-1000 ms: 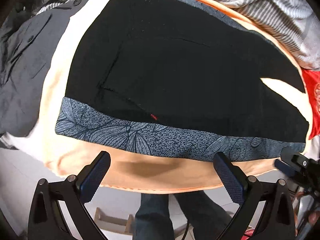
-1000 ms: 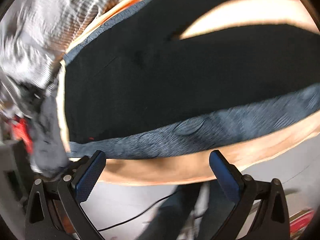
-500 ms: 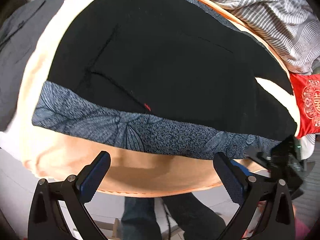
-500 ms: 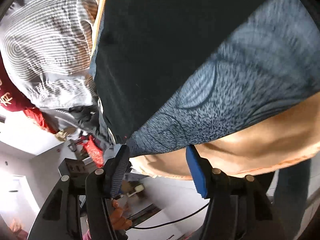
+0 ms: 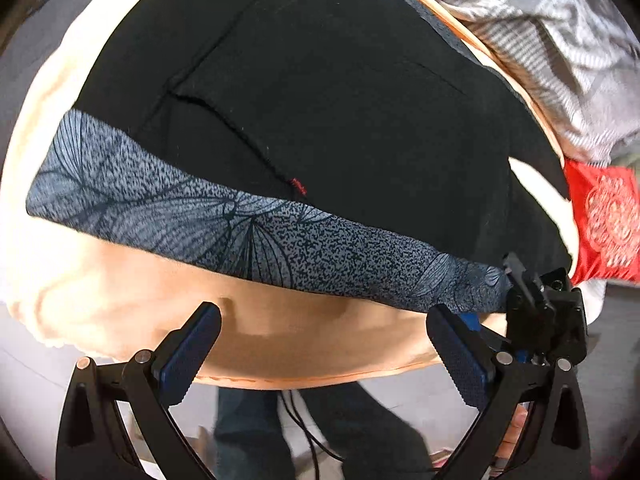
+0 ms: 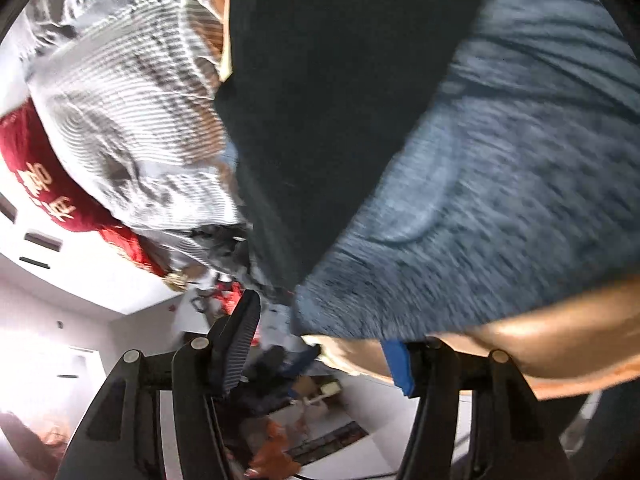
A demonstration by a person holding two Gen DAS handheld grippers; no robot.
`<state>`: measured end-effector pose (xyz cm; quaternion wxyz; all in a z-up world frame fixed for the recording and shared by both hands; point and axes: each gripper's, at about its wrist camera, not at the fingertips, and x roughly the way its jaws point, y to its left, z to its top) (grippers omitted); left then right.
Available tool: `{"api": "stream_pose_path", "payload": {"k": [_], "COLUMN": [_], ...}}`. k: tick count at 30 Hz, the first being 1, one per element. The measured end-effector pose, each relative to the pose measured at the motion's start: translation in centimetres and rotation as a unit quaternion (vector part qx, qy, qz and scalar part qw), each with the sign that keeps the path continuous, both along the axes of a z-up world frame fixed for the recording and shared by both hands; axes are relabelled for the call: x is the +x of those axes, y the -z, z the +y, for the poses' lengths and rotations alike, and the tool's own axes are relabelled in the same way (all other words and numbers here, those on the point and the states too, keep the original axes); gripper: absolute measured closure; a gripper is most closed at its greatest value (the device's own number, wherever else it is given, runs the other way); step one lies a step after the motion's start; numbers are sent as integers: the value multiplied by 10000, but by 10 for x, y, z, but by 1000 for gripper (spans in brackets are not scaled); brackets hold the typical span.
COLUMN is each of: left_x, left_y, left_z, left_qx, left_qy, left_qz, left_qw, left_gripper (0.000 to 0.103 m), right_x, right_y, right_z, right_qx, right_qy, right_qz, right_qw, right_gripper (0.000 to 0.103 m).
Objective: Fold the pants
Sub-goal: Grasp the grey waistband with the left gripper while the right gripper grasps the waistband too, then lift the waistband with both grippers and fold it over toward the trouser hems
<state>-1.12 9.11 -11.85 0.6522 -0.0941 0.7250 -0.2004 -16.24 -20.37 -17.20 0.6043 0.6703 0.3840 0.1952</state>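
Closing in on the black pants with the blue-grey leaf-print side band [image 5: 256, 236], spread flat on the peach blanket [image 5: 120, 304], the right gripper [image 6: 320, 344] has its jaws half-narrowed around the band's corner; whether the pads actually pinch cloth, I cannot tell through the blur. Over on the other side, the left gripper [image 5: 320, 344] hovers wide open just short of the band, holding nothing. Risk from here, as I judge it: the right jaws could bite blanket along with the band, or catch only one layer, dragging a crooked fold.
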Motion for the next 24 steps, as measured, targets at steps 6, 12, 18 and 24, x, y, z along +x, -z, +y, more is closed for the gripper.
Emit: {"api": "stream_pose_path", "payload": {"k": [6, 12, 18, 24], "left_x": [10, 35, 56, 57], "left_y": [-5, -7, -16, -25], "left_z": [2, 11, 29, 43], "left_qx": [-429, -836, -487, -189], "left_qy": [-552, -1292, -1715, -1434], "left_qz": [144, 216, -37, -274], "left_qw": [9975, 9878, 9840, 9891], "left_gripper": [0, 0, 39, 77], "right_x": [14, 16, 17, 18], "right_y": [-15, -45, -50, -56], "right_z": [1, -3, -6, -5], "right_qx": [356, 589, 482, 89], "right_qy": [-78, -6, -129, -236], "right_qz": [12, -270, -169, 66], "right_qw": [9993, 9979, 9986, 9997], "right_gripper": [88, 90, 90, 90]}}
